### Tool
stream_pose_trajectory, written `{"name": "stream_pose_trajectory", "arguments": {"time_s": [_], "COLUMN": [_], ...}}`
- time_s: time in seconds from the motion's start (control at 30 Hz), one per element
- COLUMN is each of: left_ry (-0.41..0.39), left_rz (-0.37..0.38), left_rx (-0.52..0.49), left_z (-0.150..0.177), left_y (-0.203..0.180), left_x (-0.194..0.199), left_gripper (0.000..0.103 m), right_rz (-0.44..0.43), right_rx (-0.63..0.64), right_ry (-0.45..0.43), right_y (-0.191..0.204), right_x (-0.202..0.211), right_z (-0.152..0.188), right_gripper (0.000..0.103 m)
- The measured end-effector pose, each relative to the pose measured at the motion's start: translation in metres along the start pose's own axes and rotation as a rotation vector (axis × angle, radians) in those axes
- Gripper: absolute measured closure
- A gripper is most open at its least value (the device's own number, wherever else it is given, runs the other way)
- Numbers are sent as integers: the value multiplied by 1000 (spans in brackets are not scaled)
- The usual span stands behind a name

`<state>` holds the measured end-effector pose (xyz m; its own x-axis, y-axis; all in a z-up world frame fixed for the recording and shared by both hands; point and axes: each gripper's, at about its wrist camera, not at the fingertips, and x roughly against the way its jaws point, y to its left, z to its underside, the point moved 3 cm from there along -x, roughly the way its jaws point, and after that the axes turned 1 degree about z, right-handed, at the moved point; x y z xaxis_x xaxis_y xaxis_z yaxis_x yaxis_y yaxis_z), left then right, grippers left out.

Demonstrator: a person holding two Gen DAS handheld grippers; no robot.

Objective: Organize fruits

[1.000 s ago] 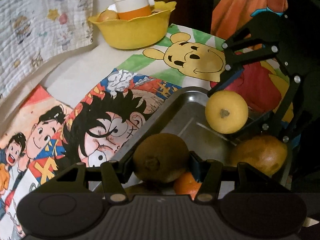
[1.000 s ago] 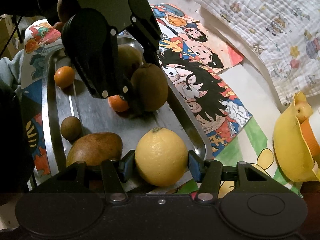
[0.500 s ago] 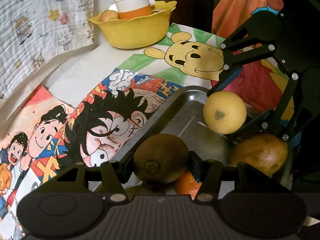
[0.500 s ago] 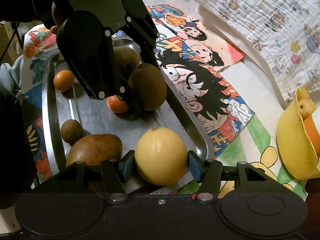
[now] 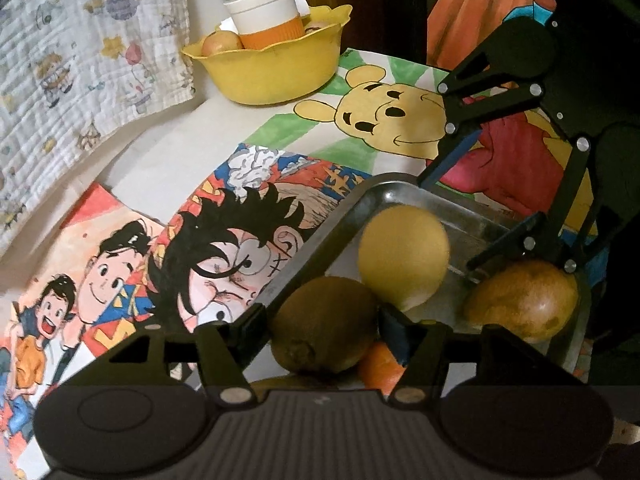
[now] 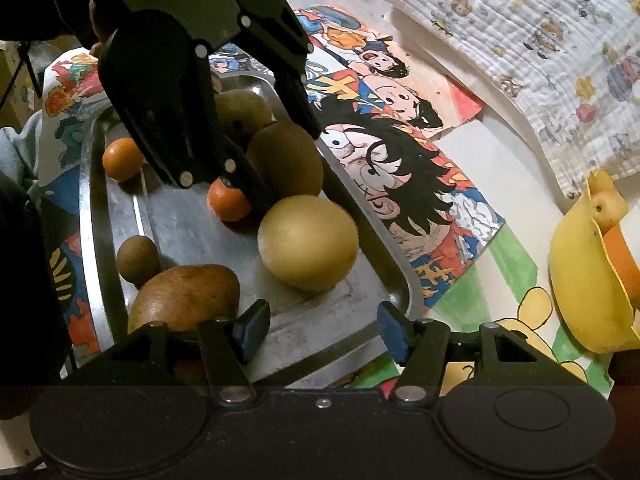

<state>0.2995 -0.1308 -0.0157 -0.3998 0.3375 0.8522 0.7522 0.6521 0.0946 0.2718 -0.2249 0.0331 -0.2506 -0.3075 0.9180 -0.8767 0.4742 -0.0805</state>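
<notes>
Two handheld grippers let go of fruit over a metal tray [image 6: 96, 216].

The right gripper [image 6: 320, 330] has just been opening; its jaws stand apart and empty, with the lemon [image 6: 308, 242] lying ahead of them on the tray. The left gripper [image 5: 322, 322] has also been opening; the kiwi [image 5: 324, 324] sits between its jaws, seemingly loose. The placing step looks nearly done. Next, each gripper likely needs to lift straight back. Room is tight: the lemon touches the kiwi, and the tray rim lies just outside the right gripper's right jaw.
</notes>
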Motion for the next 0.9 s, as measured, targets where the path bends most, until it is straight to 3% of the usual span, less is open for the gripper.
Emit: {"name": "stream_pose_trajectory", "arguments": {"time_s": [0.37, 0.63, 0.9], "left_ry": [-10, -47, -96], "left_rz": [-41, -115, -195], "left_rx": [-11, 20, 74], "left_z": [3, 8, 19], "left_y": [-3, -1, -3], "left_x": [13, 30, 50], "left_gripper": [21, 8, 2], "right_rz": [36, 91, 163], "right_rx": [-2, 1, 21], "right_ry": [-20, -53, -77], "right_y": [1, 7, 13], "right_x": [4, 11, 19], "right_z": [1, 3, 3], "right_gripper": [27, 16, 8]}}
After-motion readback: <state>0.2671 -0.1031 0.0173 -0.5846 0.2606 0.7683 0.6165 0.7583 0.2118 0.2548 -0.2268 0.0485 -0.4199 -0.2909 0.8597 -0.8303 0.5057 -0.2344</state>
